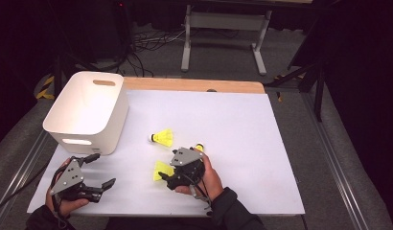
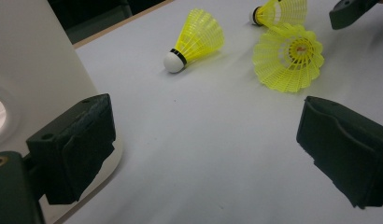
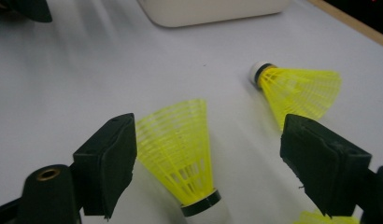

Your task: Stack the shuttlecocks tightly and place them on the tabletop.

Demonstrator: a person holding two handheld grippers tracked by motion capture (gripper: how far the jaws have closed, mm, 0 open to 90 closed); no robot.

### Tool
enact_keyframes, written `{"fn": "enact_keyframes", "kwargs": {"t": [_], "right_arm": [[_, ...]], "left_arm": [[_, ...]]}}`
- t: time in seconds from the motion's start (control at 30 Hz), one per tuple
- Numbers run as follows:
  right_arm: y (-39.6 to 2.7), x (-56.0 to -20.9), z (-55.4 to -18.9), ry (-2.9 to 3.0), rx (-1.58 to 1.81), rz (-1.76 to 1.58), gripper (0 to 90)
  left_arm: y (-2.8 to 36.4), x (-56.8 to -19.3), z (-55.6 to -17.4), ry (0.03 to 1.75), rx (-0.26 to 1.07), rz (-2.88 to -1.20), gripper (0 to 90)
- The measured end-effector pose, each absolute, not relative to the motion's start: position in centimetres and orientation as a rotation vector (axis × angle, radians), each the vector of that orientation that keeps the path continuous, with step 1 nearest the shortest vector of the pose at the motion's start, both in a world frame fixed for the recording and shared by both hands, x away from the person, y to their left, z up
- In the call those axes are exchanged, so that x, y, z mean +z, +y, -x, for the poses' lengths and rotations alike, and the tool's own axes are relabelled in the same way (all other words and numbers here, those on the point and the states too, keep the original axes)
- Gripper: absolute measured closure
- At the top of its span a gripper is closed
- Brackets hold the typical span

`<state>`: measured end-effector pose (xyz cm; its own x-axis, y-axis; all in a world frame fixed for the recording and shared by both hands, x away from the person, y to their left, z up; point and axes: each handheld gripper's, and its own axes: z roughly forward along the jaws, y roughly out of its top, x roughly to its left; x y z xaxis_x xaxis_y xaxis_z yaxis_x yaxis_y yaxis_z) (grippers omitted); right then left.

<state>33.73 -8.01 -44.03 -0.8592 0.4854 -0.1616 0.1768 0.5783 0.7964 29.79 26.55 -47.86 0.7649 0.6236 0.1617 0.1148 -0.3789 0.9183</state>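
My right gripper [image 3: 203,158], jaws wide, straddles the nearest yellow plastic shuttlecock [image 3: 180,154] lying on the white bench [image 1: 242,124], cork end toward me, skirt pointing away, so I'd close across its skirt w/ this hand; left gripper [image 1: 101,170] open, farther off.

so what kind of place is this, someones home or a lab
Most likely a lab or recording studio, not a home. The white-topped table stands among black curtains, loose cables trail over the grey floor behind it, and a metal stand sits beyond. Yellow shuttlecocks and a white bin look staged.
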Motion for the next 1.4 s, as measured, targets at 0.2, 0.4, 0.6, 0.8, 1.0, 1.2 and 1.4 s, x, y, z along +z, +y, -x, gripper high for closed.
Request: {"fn": "enact_keyframes", "kwargs": {"t": [0.2,0.4,0.6,0.8,1.0,1.2,1.4], "right_arm": [[-8.7,-44.2,-33.7,2.523,1.129,-0.469,24.4],[-9.0,-44.3,-33.9,2.542,1.148,-0.471,23.6],[-10.5,-43.3,-34.1,2.45,1.06,-0.503,27.3],[-14.4,-42.3,-35.1,2.307,0.97,-0.632,30.4],[-15.7,-42.9,-35.9,2.28,0.89,-0.682,36.2],[-15.6,-44.1,-36.7,2.292,0.801,-0.715,49.5],[-15.7,-44.5,-36.9,2.32,0.775,-0.737,66.2]], "left_arm": [[26.8,-47.9,-29.5,0.568,0.609,-1.907,5.2],[26.6,-48.0,-29.7,0.564,0.612,-1.932,5.2],[26.9,-48.0,-29.6,0.566,0.611,-1.918,5.4],[26.8,-48.0,-29.6,0.562,0.605,-1.931,5.6],[26.7,-48.1,-29.7,0.566,0.598,-1.933,5.6],[26.7,-48.1,-29.7,0.564,0.592,-1.929,5.7],[26.7,-48.1,-29.7,0.561,0.583,-1.931,5.9]]}}
